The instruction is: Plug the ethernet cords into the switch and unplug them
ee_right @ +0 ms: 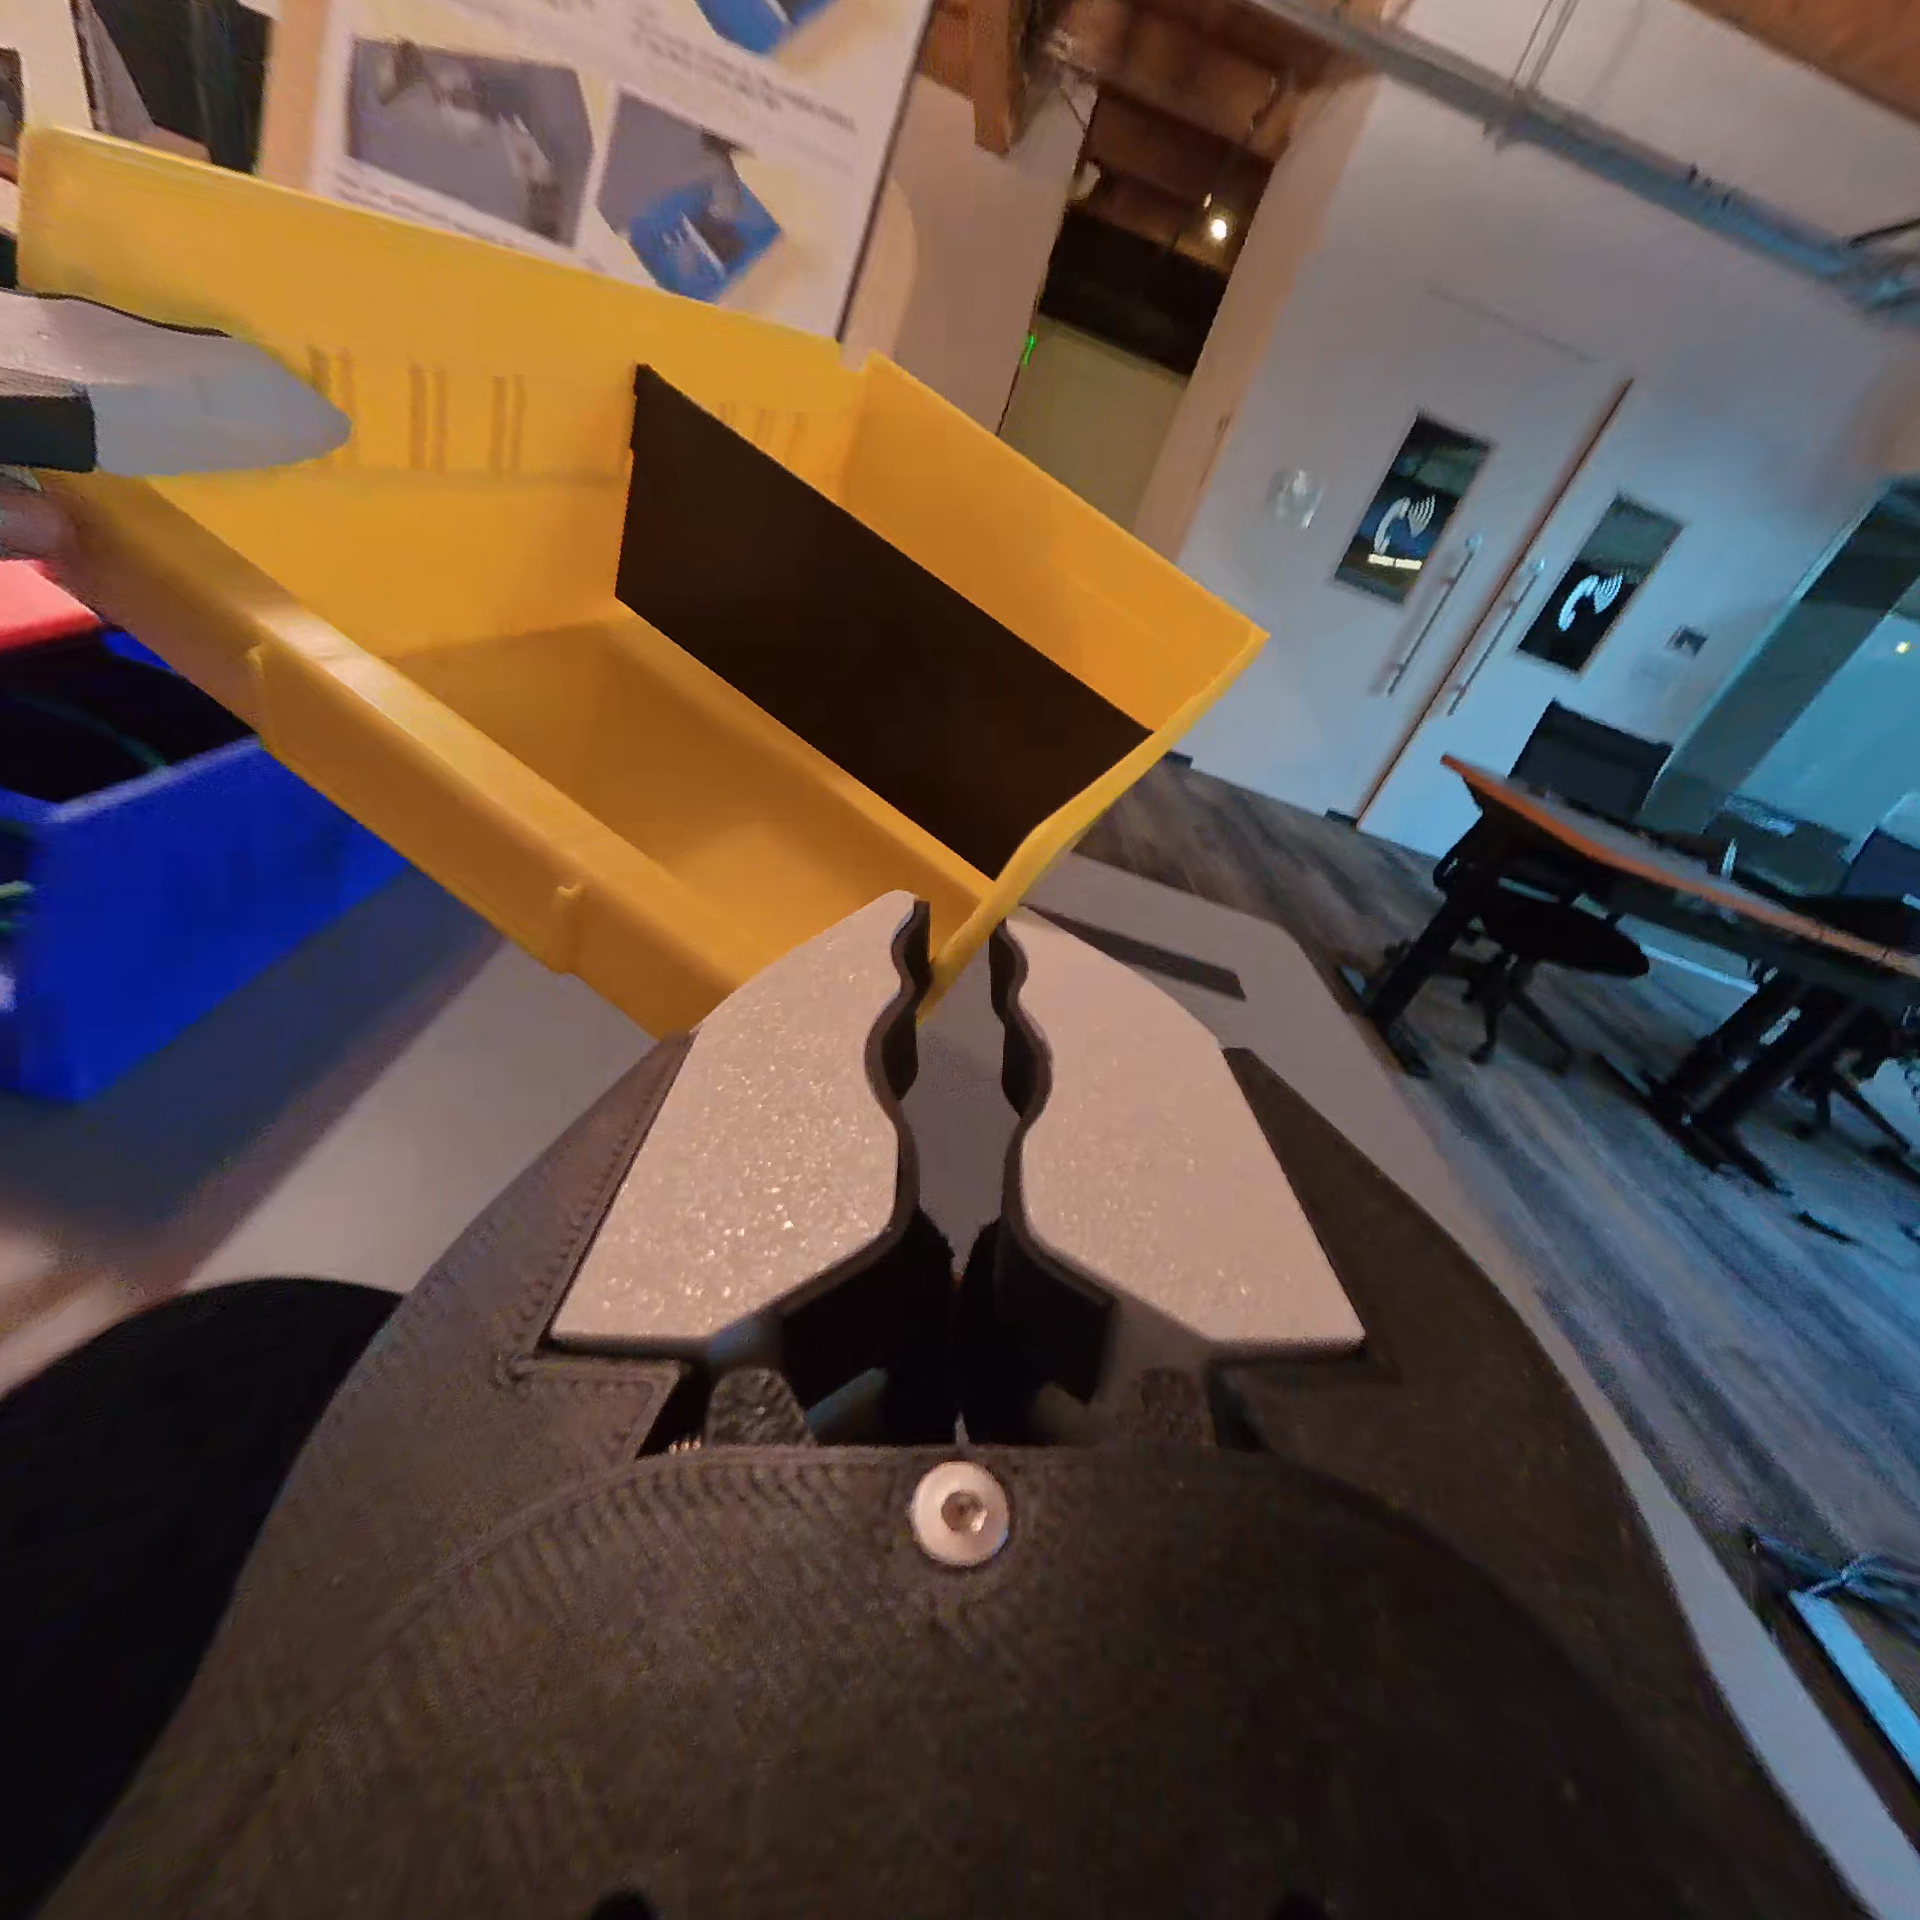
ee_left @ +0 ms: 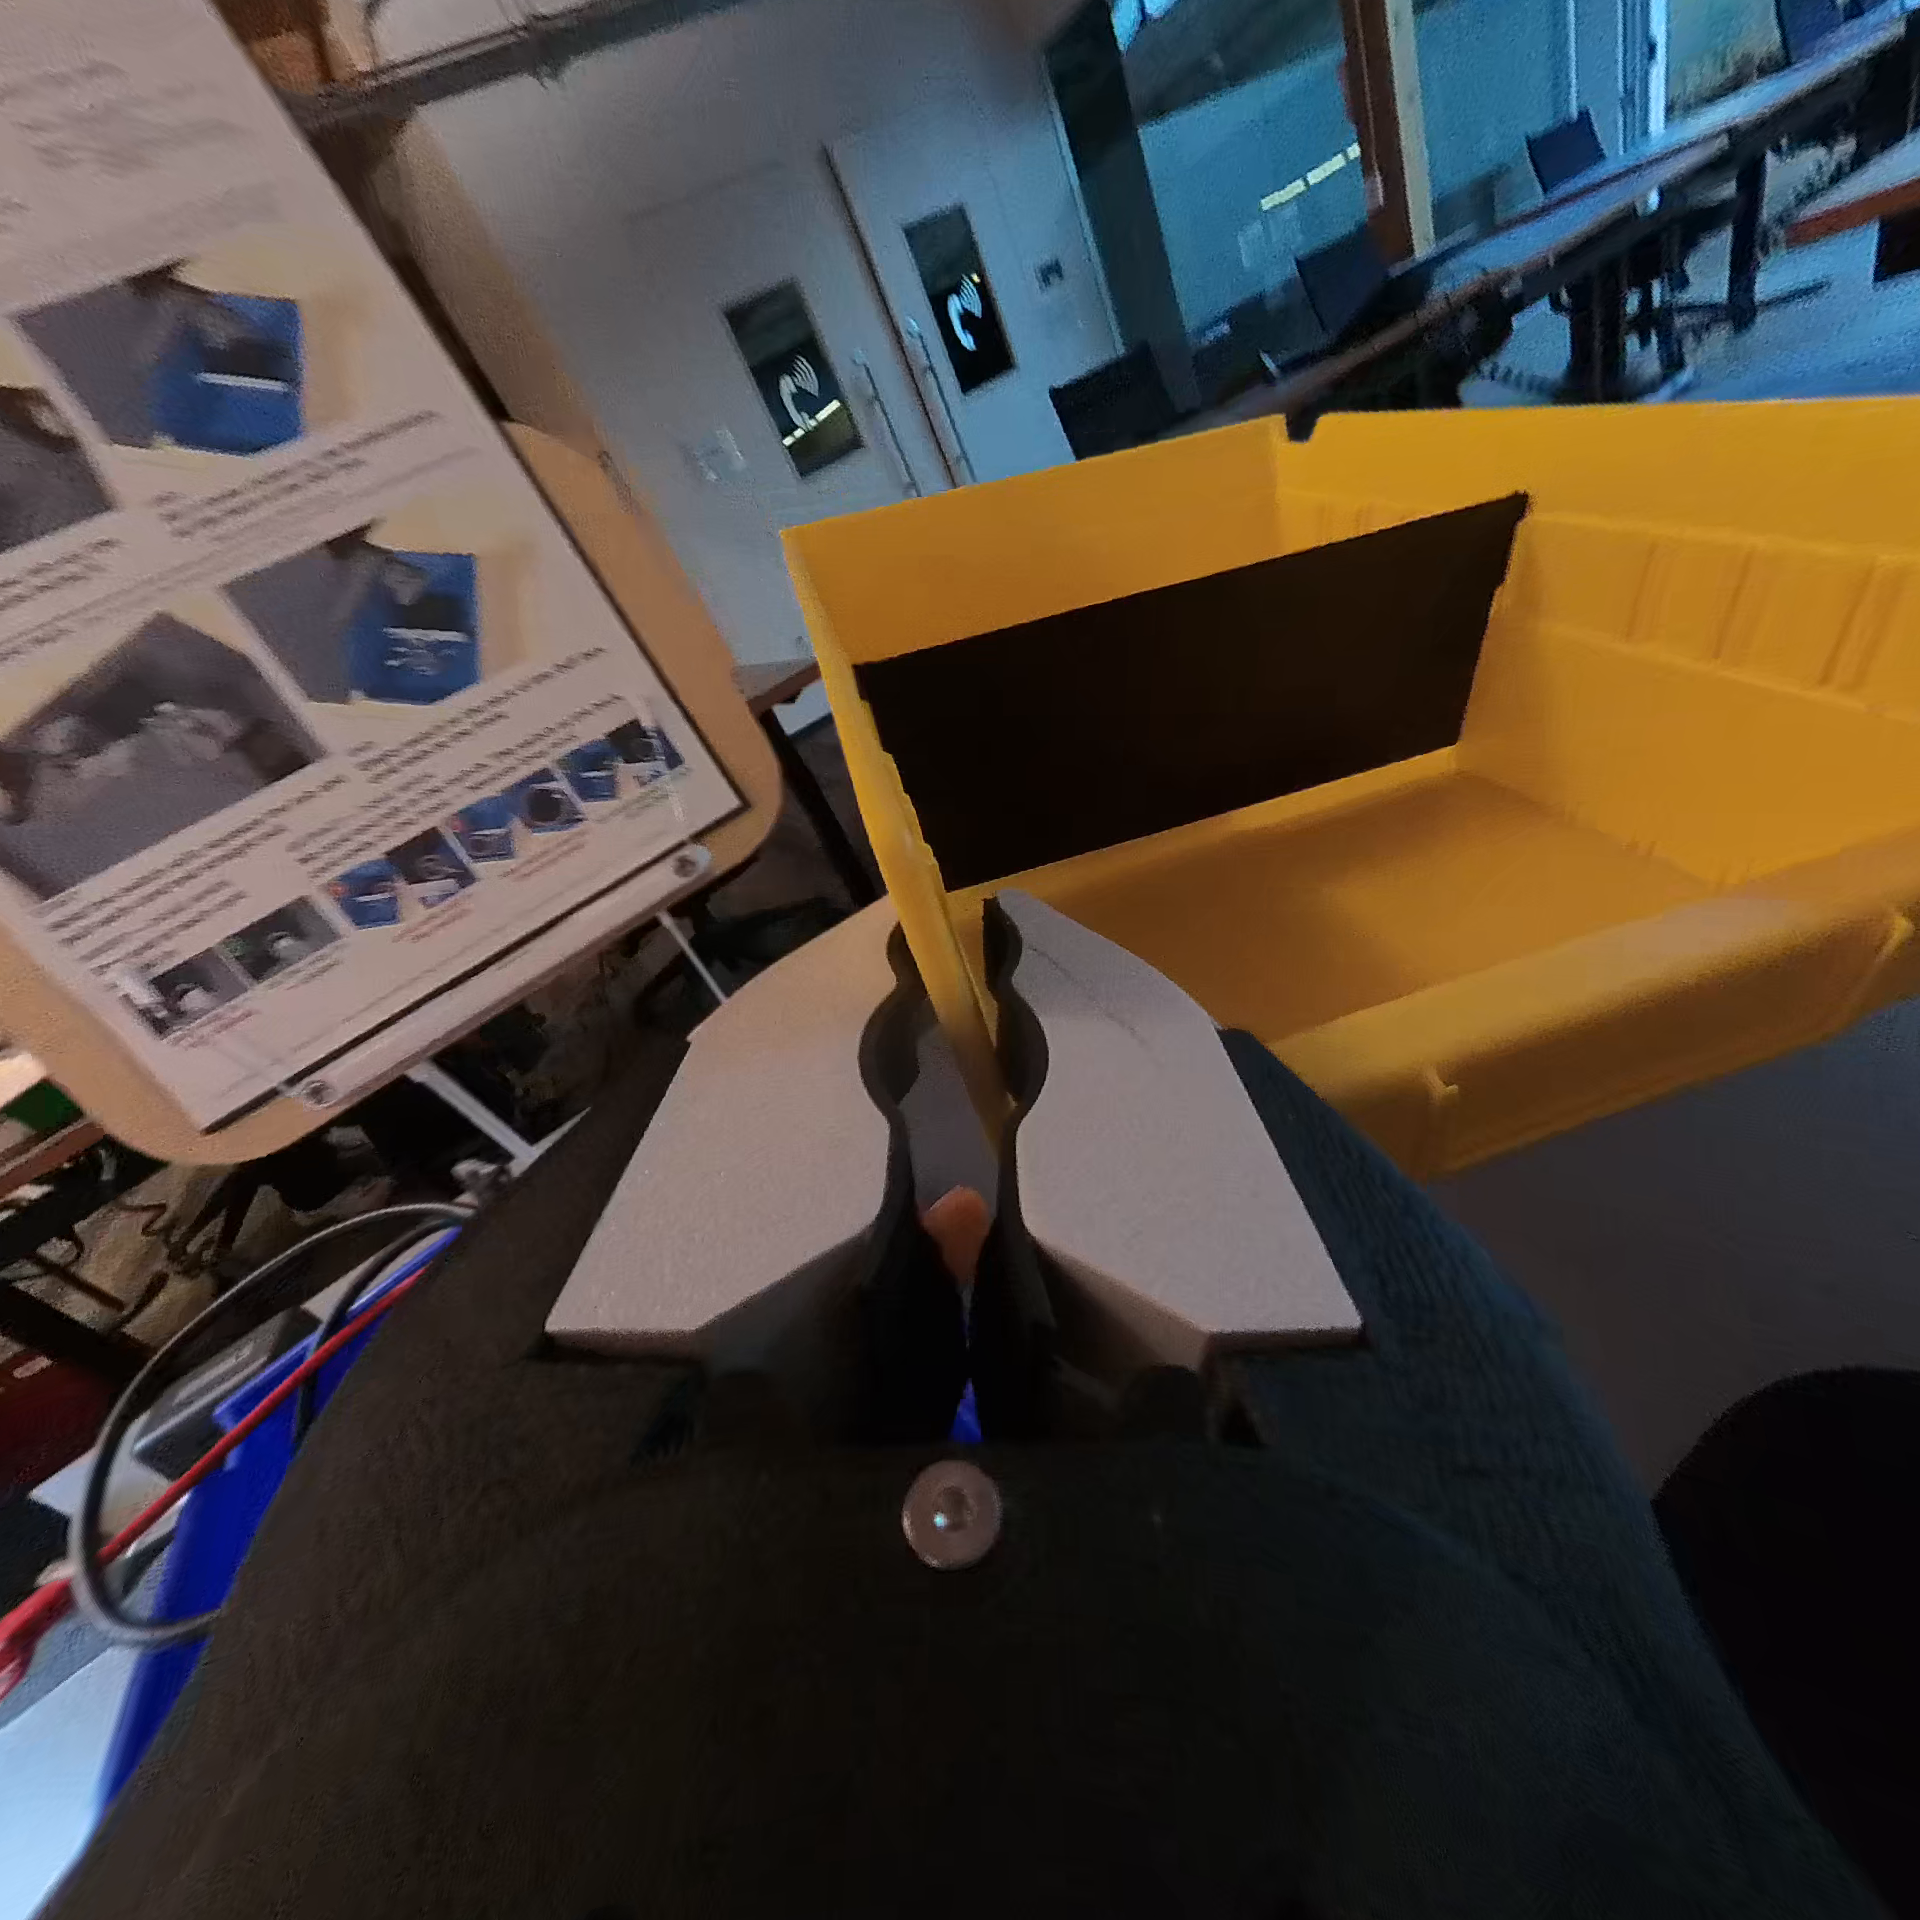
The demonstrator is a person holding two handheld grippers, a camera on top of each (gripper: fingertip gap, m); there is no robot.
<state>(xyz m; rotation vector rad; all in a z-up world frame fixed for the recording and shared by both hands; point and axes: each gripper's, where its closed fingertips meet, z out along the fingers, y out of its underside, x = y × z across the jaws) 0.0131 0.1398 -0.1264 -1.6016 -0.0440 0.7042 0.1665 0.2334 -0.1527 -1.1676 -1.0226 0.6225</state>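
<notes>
I hold an empty yellow bin (ee_left: 1039,582) between both grippers, lifted and tilted above the grey table. A black panel (ee_left: 1195,686) stands across its inside. My left gripper (ee_left: 961,997) is shut on the bin's left side wall. My right gripper (ee_right: 956,961) is shut on the bin's (ee_right: 416,301) right side wall near the front corner. The panel (ee_right: 862,634) also shows in the right wrist view, and a finger of the left gripper (ee_right: 208,416) shows at the far left. I see no ethernet cord plug and no switch.
A blue bin (ee_right: 156,894) stands on the grey table (ee_right: 1195,987) to the left, with black and red wires (ee_left: 208,1403) by it. A board with photos (ee_left: 312,623) stands behind. Desks and chairs (ee_right: 1662,883) fill the room to the right.
</notes>
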